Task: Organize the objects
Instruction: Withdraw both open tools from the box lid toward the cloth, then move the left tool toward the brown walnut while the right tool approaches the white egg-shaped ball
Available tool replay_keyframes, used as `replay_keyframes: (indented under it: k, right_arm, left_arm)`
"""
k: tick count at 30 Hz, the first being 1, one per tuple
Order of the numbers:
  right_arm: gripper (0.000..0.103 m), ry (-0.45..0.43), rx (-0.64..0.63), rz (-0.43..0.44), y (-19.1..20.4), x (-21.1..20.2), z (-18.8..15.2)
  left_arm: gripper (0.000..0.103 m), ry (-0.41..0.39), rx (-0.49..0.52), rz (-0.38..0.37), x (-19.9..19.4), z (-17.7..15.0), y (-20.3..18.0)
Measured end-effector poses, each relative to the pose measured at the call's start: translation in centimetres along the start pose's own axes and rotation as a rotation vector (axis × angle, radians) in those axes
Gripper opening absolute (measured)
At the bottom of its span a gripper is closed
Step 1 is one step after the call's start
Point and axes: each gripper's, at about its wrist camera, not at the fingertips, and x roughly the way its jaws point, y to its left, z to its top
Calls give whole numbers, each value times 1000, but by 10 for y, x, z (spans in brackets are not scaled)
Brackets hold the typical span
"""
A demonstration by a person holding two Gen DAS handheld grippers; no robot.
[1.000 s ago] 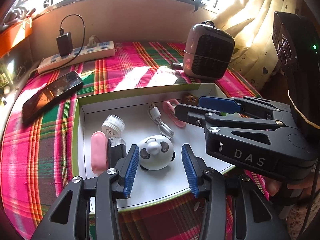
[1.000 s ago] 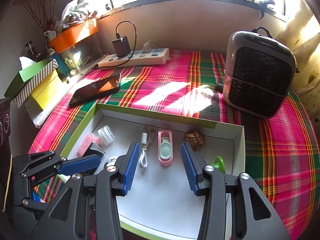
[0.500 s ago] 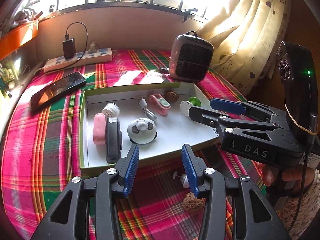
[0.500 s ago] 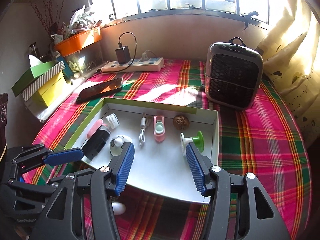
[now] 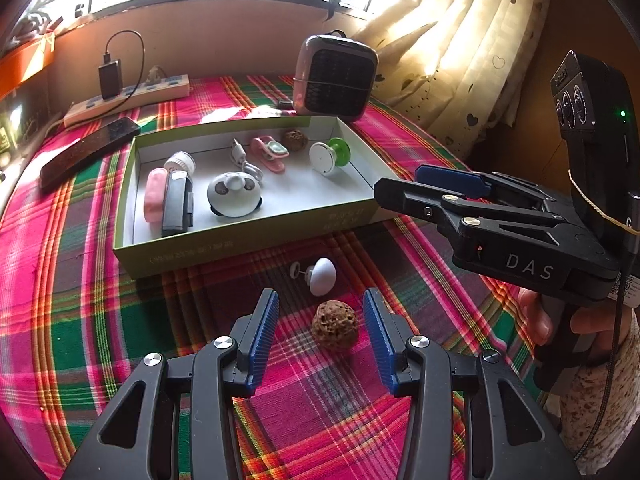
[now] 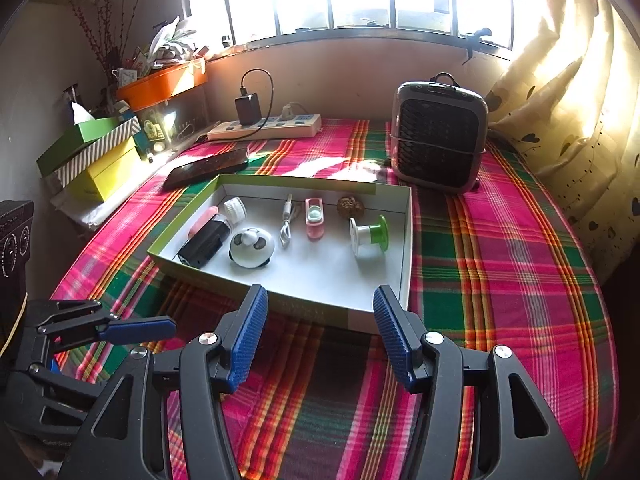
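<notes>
Left claw [image 5: 320,332] spread wide around a walnut [image 5: 334,327] on the plaid tabletop [image 5: 72,304], just in front of the green box [image 5: 248,240]; white knob [image 5: 320,276] between walnut and box. Right claw [image 6: 320,332] likewise gaping, empty, before the box.

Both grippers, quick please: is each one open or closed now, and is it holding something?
Left gripper: open, holding nothing; a brown wrinkled walnut lies on the cloth between its fingers.
Right gripper: open, holding nothing.
</notes>
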Motion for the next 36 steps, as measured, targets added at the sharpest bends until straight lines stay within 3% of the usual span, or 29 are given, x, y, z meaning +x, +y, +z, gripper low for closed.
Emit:
replay_keyframes:
  k: [12,23,31,36]
  right_arm:
    - [57,25,24,-5,-1,0,-16]
    - [57,39,26,-6,-2,4,-19]
    - [57,59,17,-1,3,9,-22]
    - [57,73,17,13,7,13,-22]
  left_arm:
    - [43,59,1,1,21,-10,-10]
    - [43,58,-18,15,25,-10,-7]
    - [27,56,-29,18,23,-11,-1]
    - [26,51,-32,28,19,-13,3]
